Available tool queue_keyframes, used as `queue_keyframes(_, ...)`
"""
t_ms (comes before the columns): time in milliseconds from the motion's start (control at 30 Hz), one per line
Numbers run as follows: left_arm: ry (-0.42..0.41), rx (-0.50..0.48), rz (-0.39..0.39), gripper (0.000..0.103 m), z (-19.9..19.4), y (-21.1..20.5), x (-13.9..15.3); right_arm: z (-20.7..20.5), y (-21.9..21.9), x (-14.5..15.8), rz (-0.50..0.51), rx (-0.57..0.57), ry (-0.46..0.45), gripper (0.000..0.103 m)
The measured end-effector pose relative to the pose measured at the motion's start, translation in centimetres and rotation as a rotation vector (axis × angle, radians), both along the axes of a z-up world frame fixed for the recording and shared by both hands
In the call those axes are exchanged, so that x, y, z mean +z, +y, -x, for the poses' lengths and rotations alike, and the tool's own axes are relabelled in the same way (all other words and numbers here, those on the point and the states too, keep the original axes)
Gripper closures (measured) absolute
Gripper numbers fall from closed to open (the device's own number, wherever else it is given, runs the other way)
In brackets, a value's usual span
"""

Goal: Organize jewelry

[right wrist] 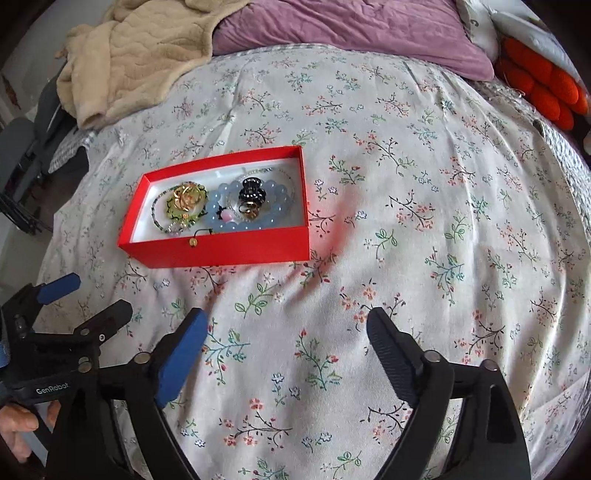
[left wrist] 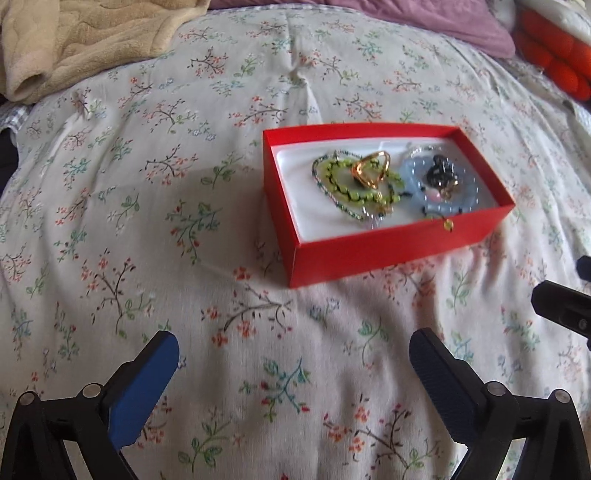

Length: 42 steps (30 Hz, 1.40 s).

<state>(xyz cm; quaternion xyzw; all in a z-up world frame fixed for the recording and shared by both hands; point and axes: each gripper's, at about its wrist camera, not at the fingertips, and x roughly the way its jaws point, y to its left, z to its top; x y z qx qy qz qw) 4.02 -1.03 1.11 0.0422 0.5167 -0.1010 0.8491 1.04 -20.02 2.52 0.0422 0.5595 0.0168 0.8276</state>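
A bed [left wrist: 147, 206] with a flowered cover carries everything; a beige blanket [left wrist: 74, 40] and a purple pillow [right wrist: 351, 33] lie bunched at its far edge, clear of the work area. A red box [left wrist: 399, 247], open-topped and white-lined, sits level on the cover just beyond the grippers, so its contents can be reached from above. Inside, the jewelry is gathered into two clusters: at left a green bead bracelet [left wrist: 332, 184] with a gold ring [left wrist: 369, 168] resting on it, at right a blue bead bracelet [left wrist: 432, 199] encircling a dark ring stack [left wrist: 441, 177]. One cord with a small gold bead [left wrist: 448, 224] droops over the near wall, probably a loose end left to tuck in. The left gripper [left wrist: 293, 345] and right gripper [right wrist: 286, 326] hover over bare cover near the box, jaws of each spread wide, holding and touching nothing.
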Motion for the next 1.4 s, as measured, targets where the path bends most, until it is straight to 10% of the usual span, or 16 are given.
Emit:
queue_keyframes(333, -0.014, 0.048, -0.030, 0.001, 1.0, -0.4, -0.2, 0.9, 1.1, -0.9, 0.142, 0.026, 0.033, 0.000)
queue_keyframes(1400, -0.005, 0.026, -0.058, 0.001, 1.2, -0.8, -0.6, 0.5, 1.9, -1.5, 0.139, 0.023, 0.055, 0.000)
